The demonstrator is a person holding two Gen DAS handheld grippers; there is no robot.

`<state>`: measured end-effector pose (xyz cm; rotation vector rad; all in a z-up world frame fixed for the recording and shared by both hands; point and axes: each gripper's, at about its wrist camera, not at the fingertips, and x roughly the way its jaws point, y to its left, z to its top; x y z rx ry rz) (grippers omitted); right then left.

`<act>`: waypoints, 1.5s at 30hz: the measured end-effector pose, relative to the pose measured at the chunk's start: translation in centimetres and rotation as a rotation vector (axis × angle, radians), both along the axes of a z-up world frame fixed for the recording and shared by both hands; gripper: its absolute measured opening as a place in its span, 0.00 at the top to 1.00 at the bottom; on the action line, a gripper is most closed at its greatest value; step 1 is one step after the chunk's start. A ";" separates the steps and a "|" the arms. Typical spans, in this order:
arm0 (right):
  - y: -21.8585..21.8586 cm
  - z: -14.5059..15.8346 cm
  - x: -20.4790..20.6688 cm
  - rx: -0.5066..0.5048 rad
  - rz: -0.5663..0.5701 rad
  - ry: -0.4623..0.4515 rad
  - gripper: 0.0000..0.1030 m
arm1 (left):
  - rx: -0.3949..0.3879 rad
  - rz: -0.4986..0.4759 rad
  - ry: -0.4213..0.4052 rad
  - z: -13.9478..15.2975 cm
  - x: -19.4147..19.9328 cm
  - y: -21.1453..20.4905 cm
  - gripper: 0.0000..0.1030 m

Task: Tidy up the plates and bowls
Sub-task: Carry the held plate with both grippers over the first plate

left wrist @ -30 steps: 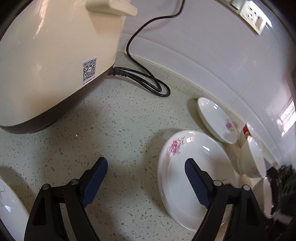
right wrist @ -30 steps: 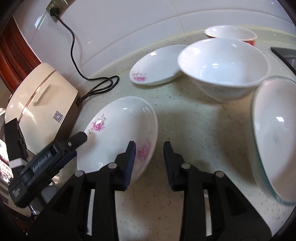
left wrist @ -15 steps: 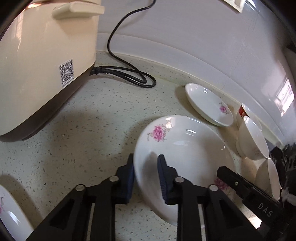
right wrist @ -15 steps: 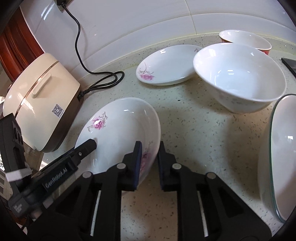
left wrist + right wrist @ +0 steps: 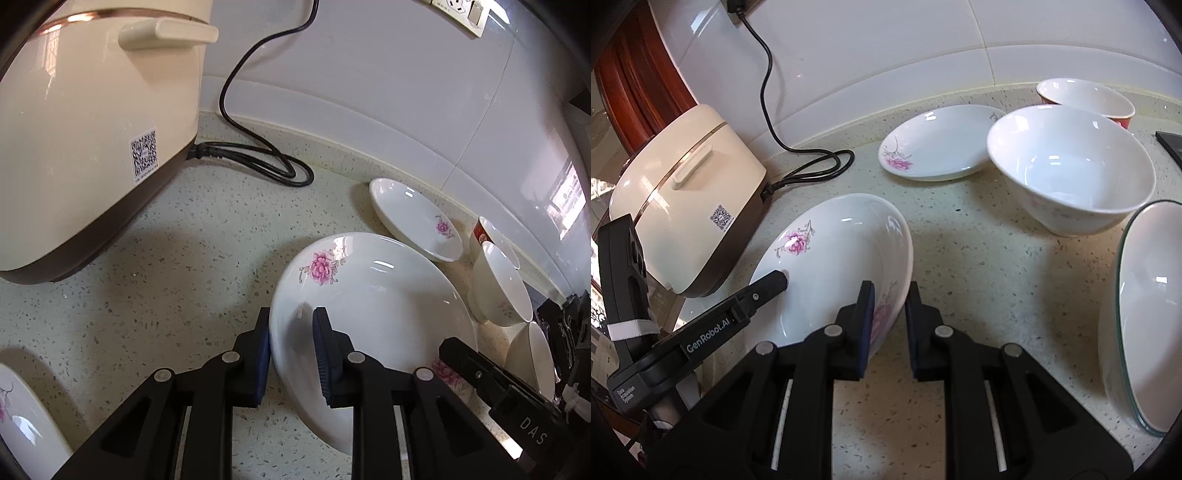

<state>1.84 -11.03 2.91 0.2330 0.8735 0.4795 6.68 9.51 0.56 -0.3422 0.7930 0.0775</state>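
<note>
You have both grippers on one dish: the large flowered plate (image 5: 373, 295) sits on the speckled counter (image 5: 184, 258), in front of the rice cooker (image 5: 85, 122). Your left gripper (image 5: 291, 332) pinches its near-left rim, one blue pad outside and one inside the rim. Your right gripper (image 5: 889, 306) pinches the opposite rim the same way, over a pink flower print.

Counting the crockery from your right wrist view: two flowered plates, the large one you hold and a small flowered plate (image 5: 938, 142) near the wall. Then two bowls: a big white bowl (image 5: 1071, 166) just beside the small plate, and a red-sided bowl (image 5: 1086, 98) behind it by the backsplash. One glass-rimmed dish (image 5: 1145, 306) lies at the right edge. Your left wrist view adds one more flowered dish (image 5: 22, 413), cut off at the lower left corner.

One black power cord (image 5: 812, 166) runs from the cooker, loops on the counter and climbs the wall.
</note>
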 end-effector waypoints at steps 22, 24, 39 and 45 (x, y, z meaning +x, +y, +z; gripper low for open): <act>0.9 1.6 -1.5 0.074 0.107 -0.052 0.81 | 0.032 0.097 -0.131 2.5 -4.0 1.0 0.78; 0.8 1.6 -1.5 0.083 0.112 -0.052 0.81 | 0.031 0.104 -0.135 2.6 -4.2 1.1 0.78; 1.6 2.8 -2.8 0.129 0.196 -0.132 0.81 | 0.037 0.165 -0.199 3.7 -8.0 2.2 0.78; 2.3 3.2 -3.7 0.149 0.234 -0.149 0.81 | 0.041 0.176 -0.194 3.7 -9.6 3.0 0.78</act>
